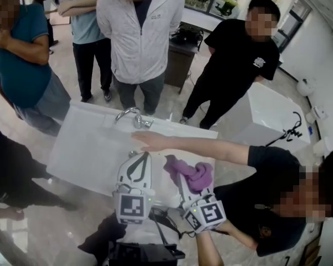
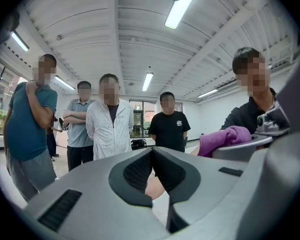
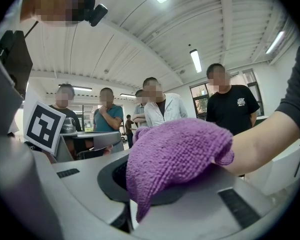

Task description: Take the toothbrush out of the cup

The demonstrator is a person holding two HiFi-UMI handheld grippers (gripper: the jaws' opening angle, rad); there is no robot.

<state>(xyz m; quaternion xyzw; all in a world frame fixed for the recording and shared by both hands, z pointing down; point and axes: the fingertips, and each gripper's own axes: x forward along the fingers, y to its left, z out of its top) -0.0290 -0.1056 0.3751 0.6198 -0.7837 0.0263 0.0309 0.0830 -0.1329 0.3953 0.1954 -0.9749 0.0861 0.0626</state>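
Left tongs (image 1: 145, 157) are pressed together at the tips with nothing pinched; in the left gripper view only a bit of someone's arm shows through the gap behind the pads. Right tongs (image 1: 183, 185) are nearly closed and pinching a purple cloth (image 1: 193, 173). The cloth is bunched over the tips and a flap hangs down into the seam between the jaws. Both grippers are held roughly level, side by side, over the near edge of a white sink surface (image 1: 80, 148), marker cubes facing the wearer. The faucet (image 1: 132, 116) is at the far edge. A bystander in black on the right has a bare arm (image 1: 205, 147) stretched across the sink, hand (image 1: 147, 141) flat just beyond the left tongs. The arm passes right behind the cloth; I can't tell if it touches. Several people stand around the far side watching. Toothbrush and cup: can't make them out in any view, so no location for them.
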